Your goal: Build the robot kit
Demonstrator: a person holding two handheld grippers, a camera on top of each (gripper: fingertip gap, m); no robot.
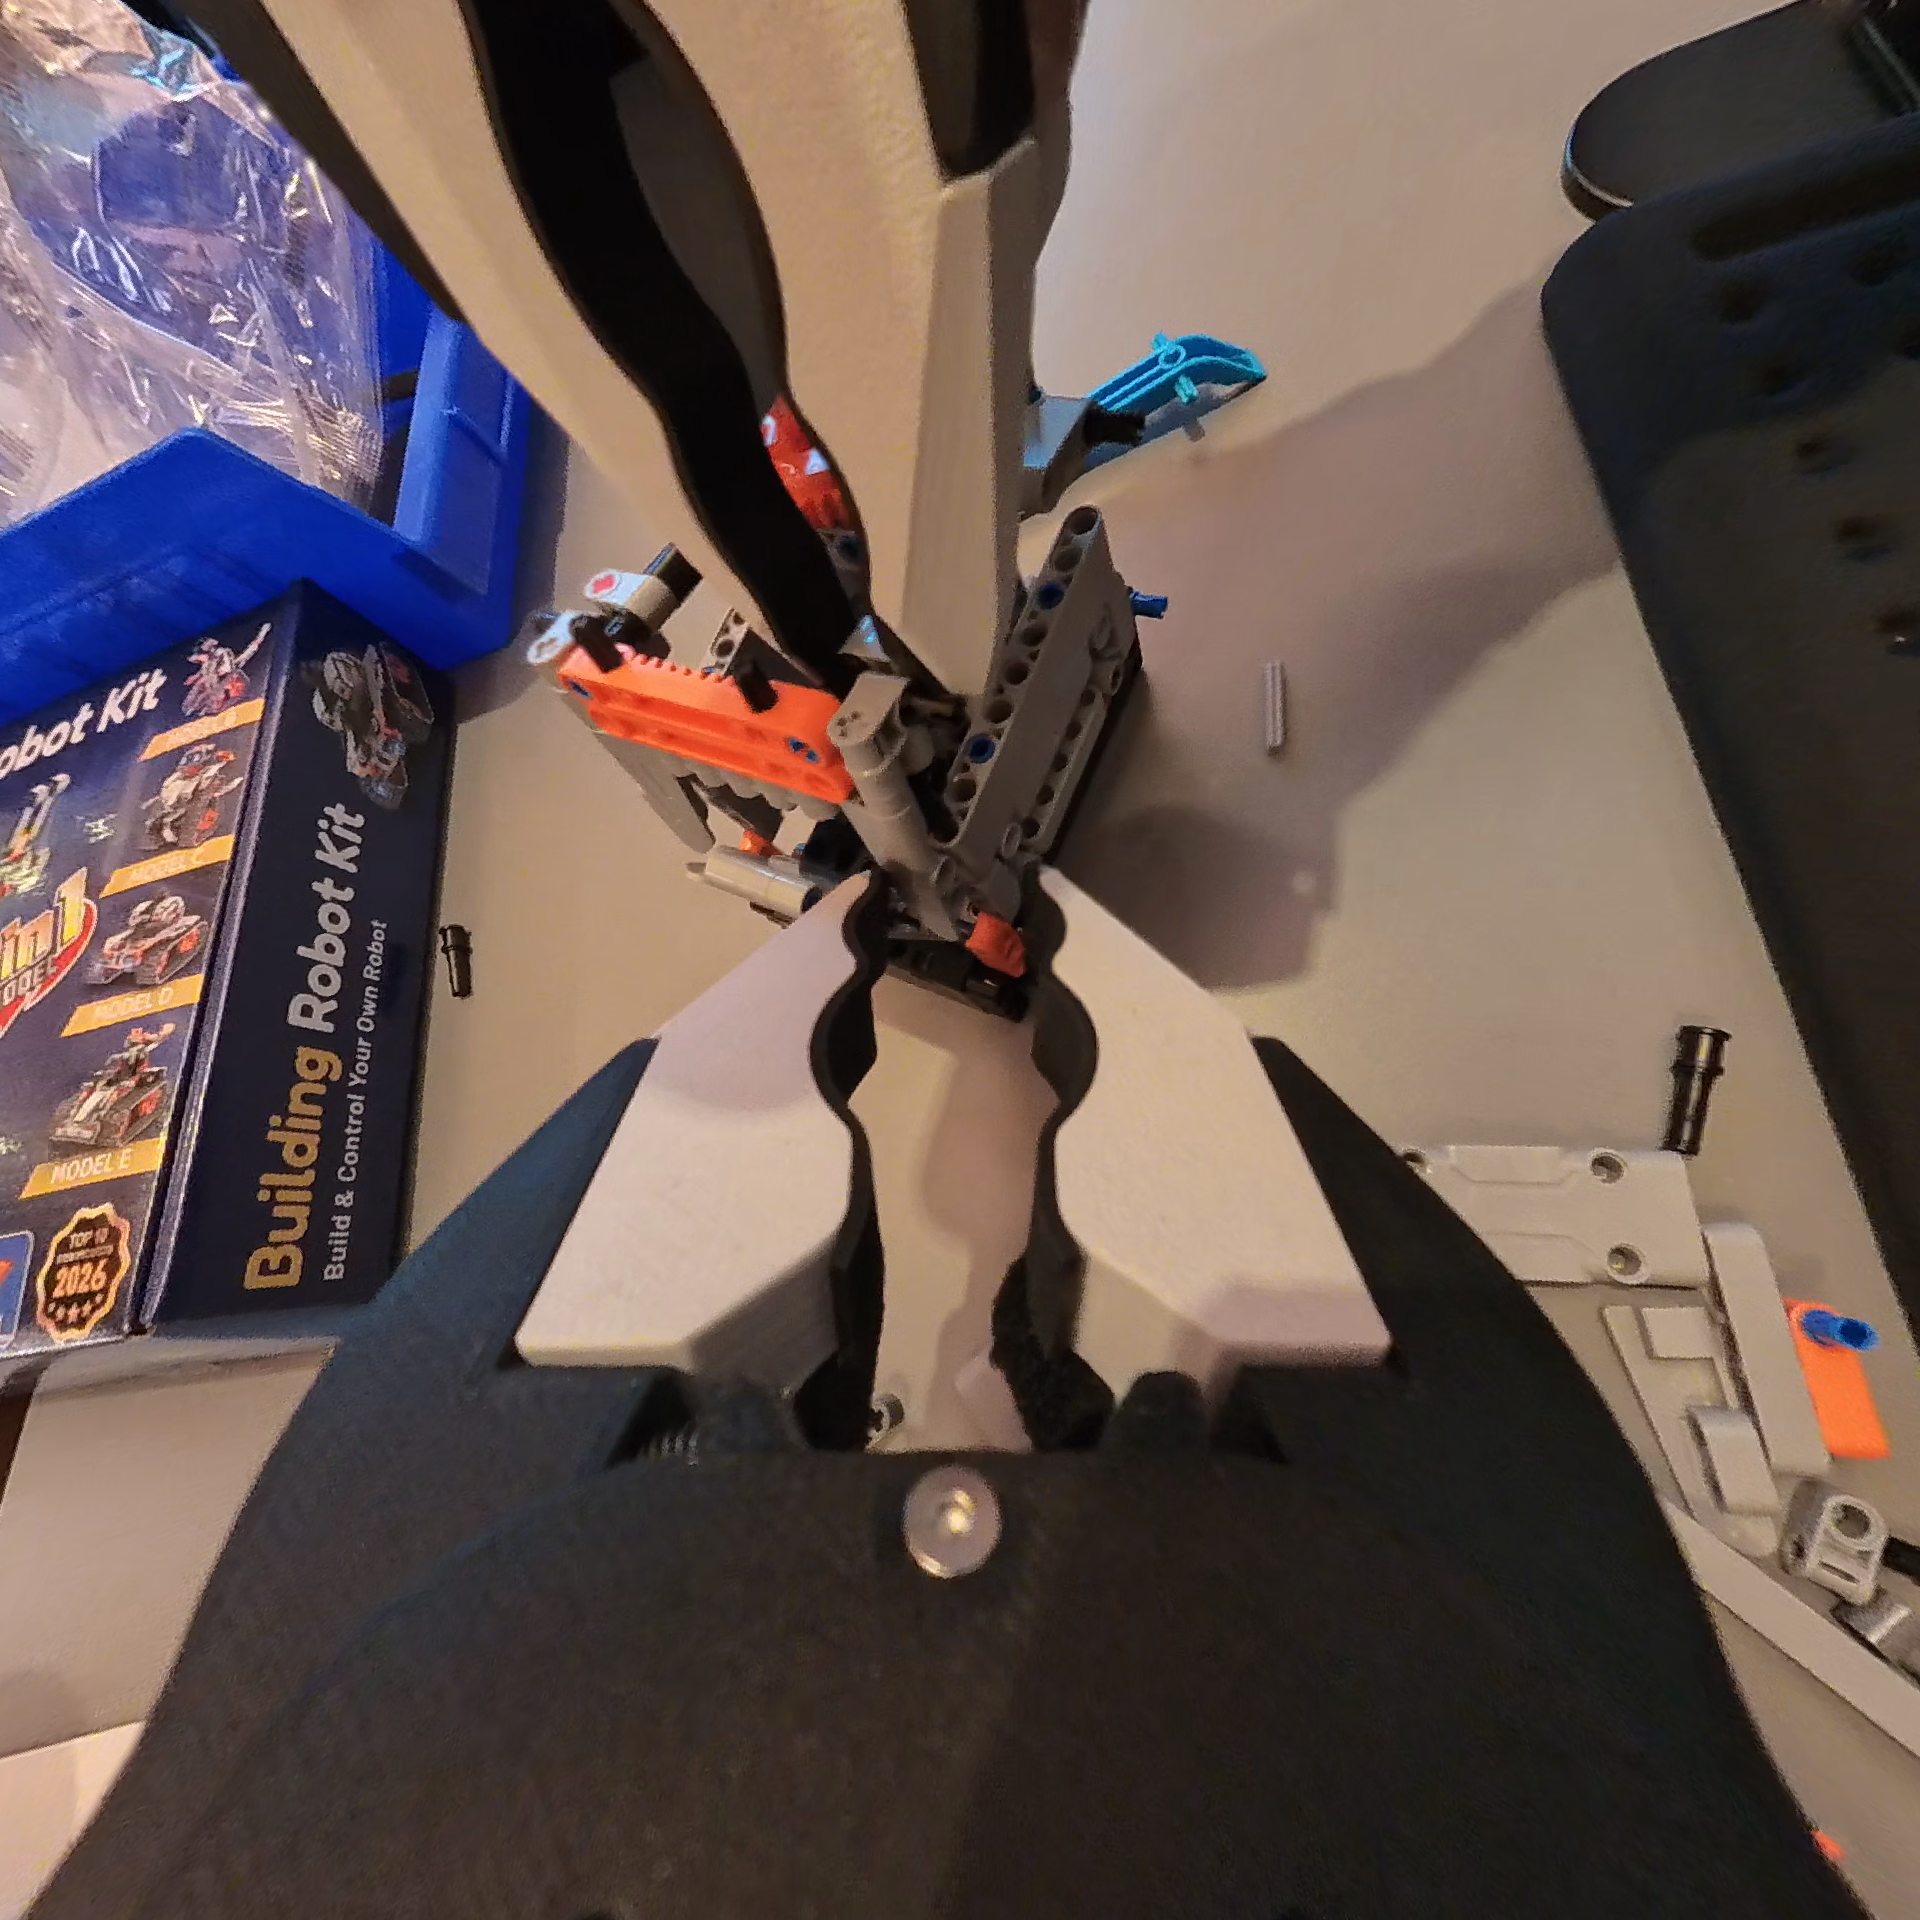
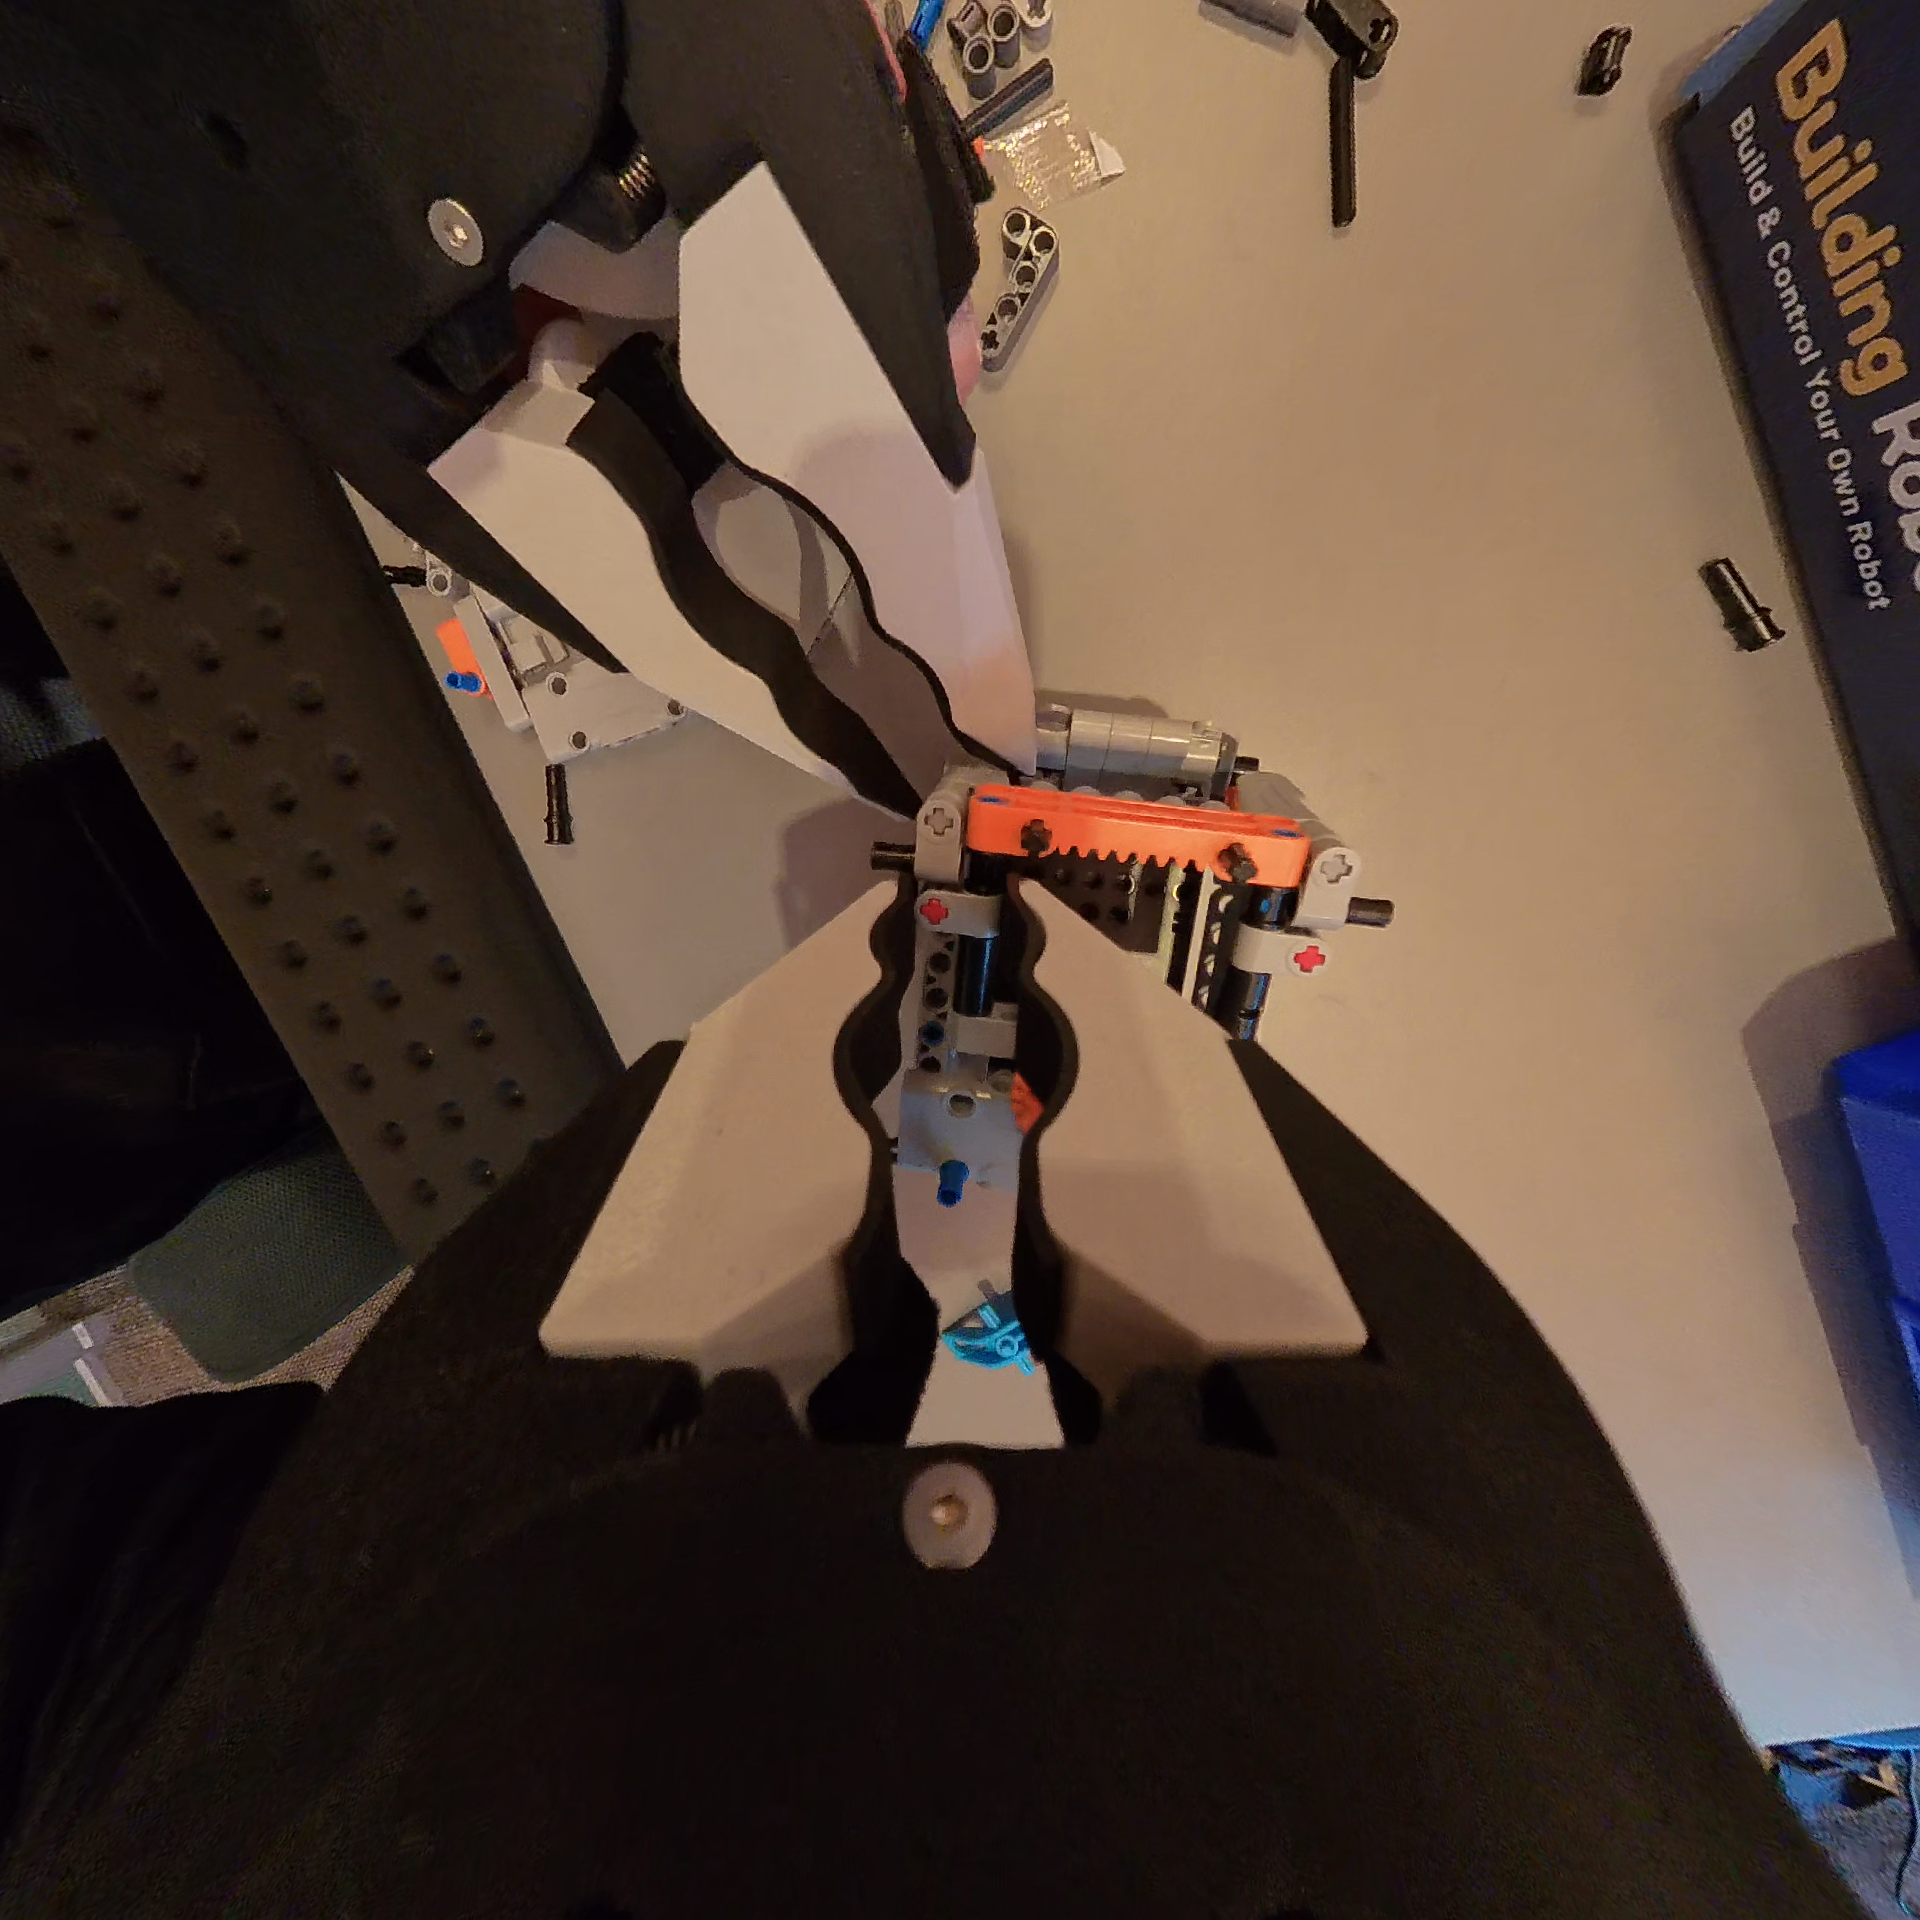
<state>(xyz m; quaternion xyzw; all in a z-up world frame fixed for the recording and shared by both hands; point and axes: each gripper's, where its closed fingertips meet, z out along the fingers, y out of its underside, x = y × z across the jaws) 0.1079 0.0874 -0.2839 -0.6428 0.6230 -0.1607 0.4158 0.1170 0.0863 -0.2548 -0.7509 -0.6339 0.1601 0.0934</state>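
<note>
Both tools, left tool (image 1: 951, 914) and right tool (image 2: 951, 904), angle down from opposite sides, clamped on the brick model (image 2: 1132, 862).

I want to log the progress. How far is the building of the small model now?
Done: a partly built model stands on the table, with an orange toothed beam across its top. In hand: both the left gripper and the right gripper have their jaws closed on it. Left: loose black pins, grey beams and a grey block lie unused.
</note>
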